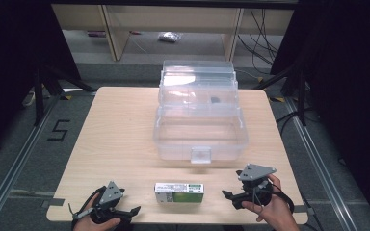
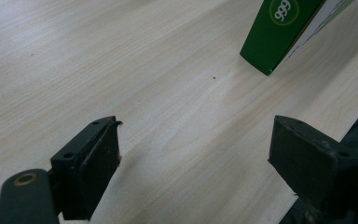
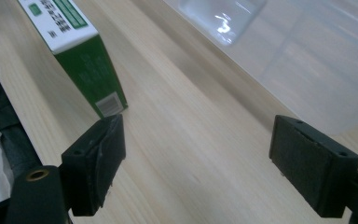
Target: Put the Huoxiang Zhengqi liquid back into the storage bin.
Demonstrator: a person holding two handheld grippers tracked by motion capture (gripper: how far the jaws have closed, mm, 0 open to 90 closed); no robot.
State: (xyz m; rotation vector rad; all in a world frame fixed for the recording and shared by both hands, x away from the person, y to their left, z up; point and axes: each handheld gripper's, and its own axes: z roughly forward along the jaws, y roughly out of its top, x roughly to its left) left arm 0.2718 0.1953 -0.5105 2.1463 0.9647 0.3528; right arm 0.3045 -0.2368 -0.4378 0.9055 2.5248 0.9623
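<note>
A pale wooden table with rounded corners stands on a grey floor, with light wooden shelving behind it and black cables trailing at the far right. Its grain runs in fine, matte streaks. At the middle rests a clear plastic storage box with its hinged lid tipped back, glossy and see-through. Near the front edge lies a small green-and-white cardboard carton, flat, between the two grippers and apart from both. The left gripper sits at the front left, jaws spread wide and empty. The right gripper sits at the front right, jaws likewise wide apart, holding nothing.
</note>
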